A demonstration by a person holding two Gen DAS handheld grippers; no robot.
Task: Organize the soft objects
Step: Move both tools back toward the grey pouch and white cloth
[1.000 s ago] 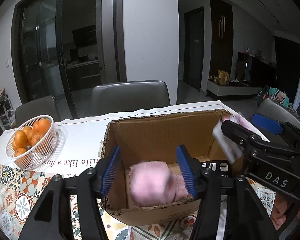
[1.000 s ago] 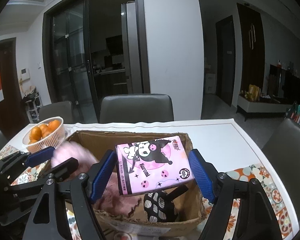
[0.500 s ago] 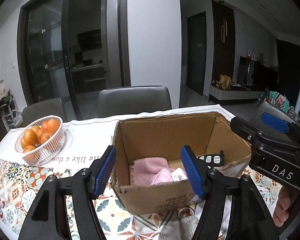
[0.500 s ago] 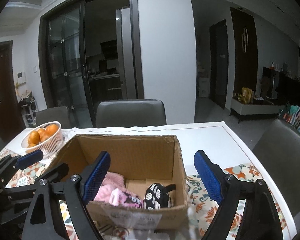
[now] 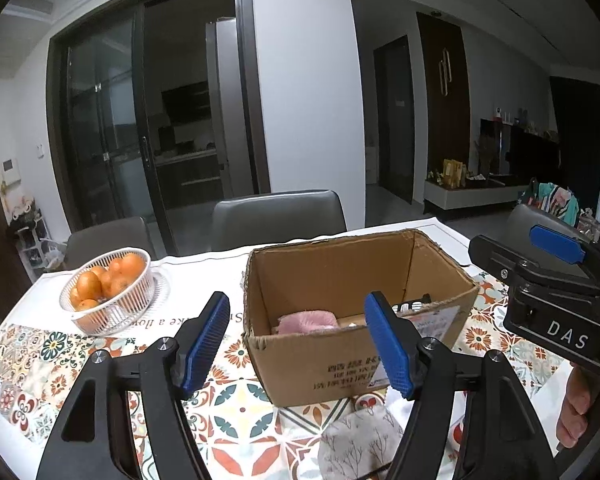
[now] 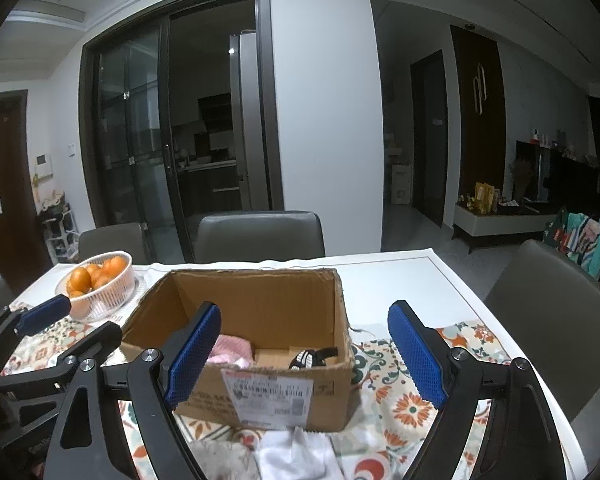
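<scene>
My right gripper's (image 6: 305, 354) housing reads "DAS". Both it and my left gripper (image 5: 304, 343) have just been opening, jaws apart, empty; the pink towel (image 5: 307, 321) lies inside the cardboard box (image 5: 340, 364).

The left gripper (image 5: 298, 342) points slightly downward, its blue pads (image 5: 206, 338) apart and nothing between them; its jaws have just been opening. The right gripper (image 6: 304, 354), just beside it, has also just widened, empty.

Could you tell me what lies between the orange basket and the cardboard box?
Only bare tablecloth, seen in the left wrist view, between basket and box.
</scene>
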